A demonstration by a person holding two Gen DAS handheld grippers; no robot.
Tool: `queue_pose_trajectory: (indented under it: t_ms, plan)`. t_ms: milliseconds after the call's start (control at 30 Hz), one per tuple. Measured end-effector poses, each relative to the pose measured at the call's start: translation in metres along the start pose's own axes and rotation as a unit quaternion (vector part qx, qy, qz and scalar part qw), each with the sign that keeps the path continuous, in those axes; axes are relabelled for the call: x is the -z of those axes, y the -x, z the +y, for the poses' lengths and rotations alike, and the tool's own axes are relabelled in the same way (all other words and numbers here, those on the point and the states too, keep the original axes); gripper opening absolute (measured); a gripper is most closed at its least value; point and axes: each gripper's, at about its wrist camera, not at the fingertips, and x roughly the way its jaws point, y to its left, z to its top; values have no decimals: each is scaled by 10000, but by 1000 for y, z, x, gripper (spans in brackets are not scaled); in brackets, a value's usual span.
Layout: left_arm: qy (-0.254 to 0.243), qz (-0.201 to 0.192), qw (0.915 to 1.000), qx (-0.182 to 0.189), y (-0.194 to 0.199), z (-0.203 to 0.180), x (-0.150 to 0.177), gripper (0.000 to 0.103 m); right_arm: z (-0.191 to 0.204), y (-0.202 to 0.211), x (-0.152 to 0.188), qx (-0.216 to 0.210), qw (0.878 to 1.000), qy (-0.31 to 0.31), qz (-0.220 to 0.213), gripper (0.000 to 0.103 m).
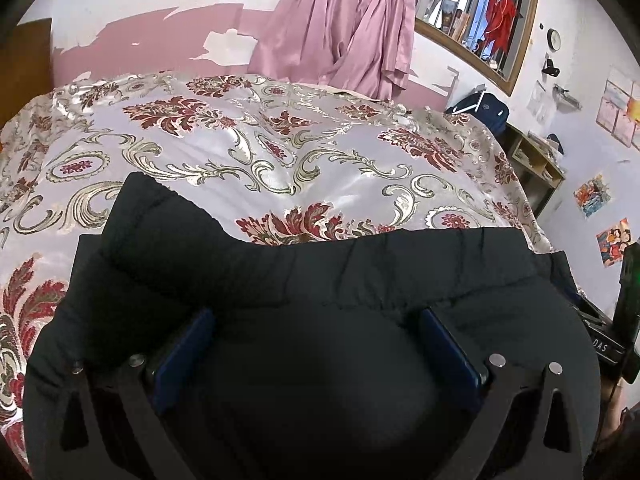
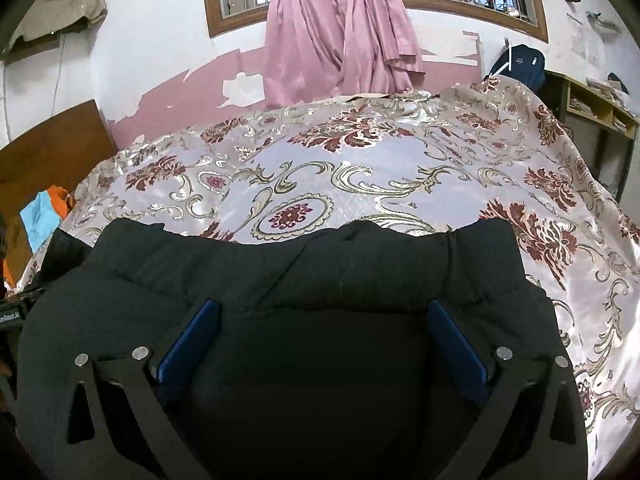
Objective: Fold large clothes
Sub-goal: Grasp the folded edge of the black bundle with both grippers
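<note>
A large black padded garment (image 1: 280, 272) lies on the near part of a bed; it also fills the lower half of the right wrist view (image 2: 320, 272). My left gripper (image 1: 316, 320) is open, its blue fingers (image 1: 188, 344) spread wide over the black fabric. My right gripper (image 2: 322, 312) is open too, its blue fingers (image 2: 456, 344) wide apart over the same garment. Neither holds any cloth. The garment's near part is hidden under the grippers.
The bed carries a shiny floral bedspread (image 1: 240, 148) in white, gold and dark red. Pink curtains (image 1: 340, 28) hang at a barred window behind. A wooden shelf (image 1: 536, 160) and a dark backpack (image 2: 520, 64) stand at the right. A wooden headboard (image 2: 52, 148) stands left.
</note>
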Motion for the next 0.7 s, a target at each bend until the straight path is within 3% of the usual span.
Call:
queue_pose_trajectory:
  t_ms: [700]
  plan:
    - [14, -196, 9998, 85, -3, 4, 2, 103, -6, -2, 2, -219, 9996, -178, -30, 102]
